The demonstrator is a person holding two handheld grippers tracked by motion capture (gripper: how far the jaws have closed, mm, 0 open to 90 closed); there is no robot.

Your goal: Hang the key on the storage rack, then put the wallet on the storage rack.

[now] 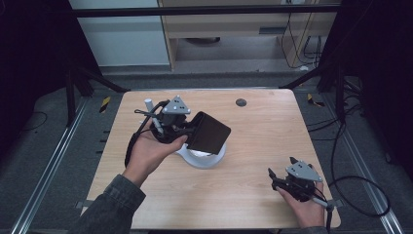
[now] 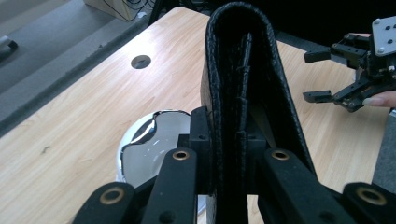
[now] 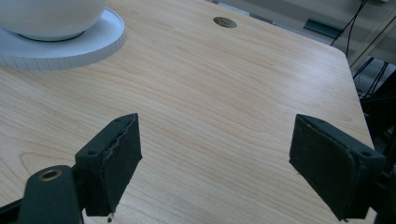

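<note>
Two claws — left claw (image 2: 224, 154) clamps a black wallet (image 1: 208, 132), perhaps hiding the white bowl (image 1: 202, 158); right claw (image 3: 215, 163) gapes.

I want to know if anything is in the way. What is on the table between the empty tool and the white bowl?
Nothing. In the high view, only bare table lies between the right tool and the bowl.

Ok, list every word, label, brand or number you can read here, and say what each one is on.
None can be read.
Wallet, held in the left gripper: plain black leather, no lettering shows.
White bowl and its plate: unmarked.
Table: bare wood with a round dark disc; nothing legible on it.
Right gripper: no markings show.
</note>
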